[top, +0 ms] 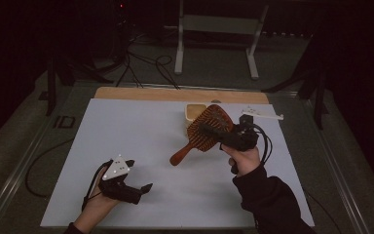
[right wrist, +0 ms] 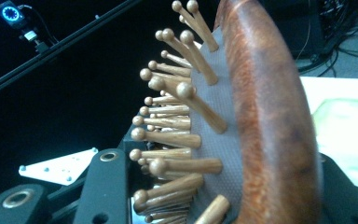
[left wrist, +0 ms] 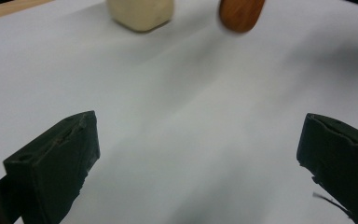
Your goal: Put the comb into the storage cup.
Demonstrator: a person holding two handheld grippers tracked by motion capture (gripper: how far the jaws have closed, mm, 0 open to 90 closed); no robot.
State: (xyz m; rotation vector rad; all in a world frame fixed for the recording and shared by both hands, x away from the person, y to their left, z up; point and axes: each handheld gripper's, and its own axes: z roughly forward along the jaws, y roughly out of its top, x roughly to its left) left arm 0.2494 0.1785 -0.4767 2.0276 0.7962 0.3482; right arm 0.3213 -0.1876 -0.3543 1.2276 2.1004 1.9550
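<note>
Hairbrush [top: 208, 127] clamped in R tool [top: 214, 132], off table.

Dim room — white table [top: 141, 126], grey floor [top: 214, 68], cables [top: 141, 66]

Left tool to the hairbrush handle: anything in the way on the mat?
Nothing visible. The left tool hangs open over bare white mat, and the stretch up to the wooden hairbrush handle is bare. The right tool is shut on the brush head, holding it tilted. The cream box sits behind the brush, off that line.
</note>
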